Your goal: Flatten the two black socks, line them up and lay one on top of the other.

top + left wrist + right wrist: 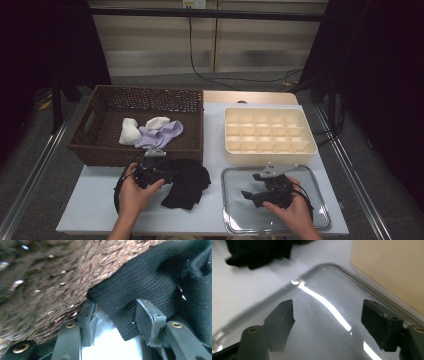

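The left gripper (167,172) sits at the foot of the wicker basket (100,145), its jaws about half open around a fold of the black sock (140,285) on the counter (95,205); the pads do not clearly press it, so a lift now could take one thin layer, or snag the weave just beside. The right gripper (250,195) hangs wide open and empty over the clear tray (320,220), and might knock its rim.

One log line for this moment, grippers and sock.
left gripper: open around black knitted sock | right gripper: open over clear tray | nothing held
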A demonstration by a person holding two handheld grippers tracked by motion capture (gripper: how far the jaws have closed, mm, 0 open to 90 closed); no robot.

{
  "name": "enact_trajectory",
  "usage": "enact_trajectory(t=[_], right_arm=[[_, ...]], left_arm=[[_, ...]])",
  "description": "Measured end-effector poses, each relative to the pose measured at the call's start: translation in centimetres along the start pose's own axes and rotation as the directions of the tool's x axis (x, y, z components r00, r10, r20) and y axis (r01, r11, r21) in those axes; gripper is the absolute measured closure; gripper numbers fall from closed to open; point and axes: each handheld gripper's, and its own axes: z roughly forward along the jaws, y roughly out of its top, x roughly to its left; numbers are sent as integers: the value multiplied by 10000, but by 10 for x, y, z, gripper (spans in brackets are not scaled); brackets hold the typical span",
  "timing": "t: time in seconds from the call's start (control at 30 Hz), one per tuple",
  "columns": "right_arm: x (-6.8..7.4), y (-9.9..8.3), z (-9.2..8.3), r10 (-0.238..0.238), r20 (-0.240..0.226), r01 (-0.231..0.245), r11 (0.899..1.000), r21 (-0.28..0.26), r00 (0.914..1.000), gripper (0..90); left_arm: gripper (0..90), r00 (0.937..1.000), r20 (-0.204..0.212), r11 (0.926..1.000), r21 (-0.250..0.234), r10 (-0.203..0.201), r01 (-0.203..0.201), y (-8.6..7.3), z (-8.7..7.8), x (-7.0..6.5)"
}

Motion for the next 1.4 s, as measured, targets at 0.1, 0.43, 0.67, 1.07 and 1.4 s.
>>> enact_trajectory(t=[0.1, 0.43, 0.67, 1.07, 1.4], right_arm=[[7, 11, 8, -27, -302, 24, 10000, -78, 9995, 324], [17, 38, 32, 575, -1266, -609, 9979, -227, 9903, 426], [28, 53, 58, 920, -1699, -940, 9956, -36, 9812, 550], [21, 54, 56, 1546, -1841, -1600, 9870, -145, 9707, 866], [-18, 23, 17, 2655, -1171, -2692, 9629, -170, 9570, 866]], left_arm=[[561, 10000, -17, 9999, 143, 35, -34, 0, 1, 0], [748, 9998, 144, 9990, 418, 121, -127, 2, 5, -8], [853, 9992, 332, 9980, 593, 214, -234, 3, 6, -11], [884, 9985, 434, 9961, 792, 348, -381, 6, -4, -14], [887, 9986, 503, 9966, 813, -137, 95, 5, -18, -4]])
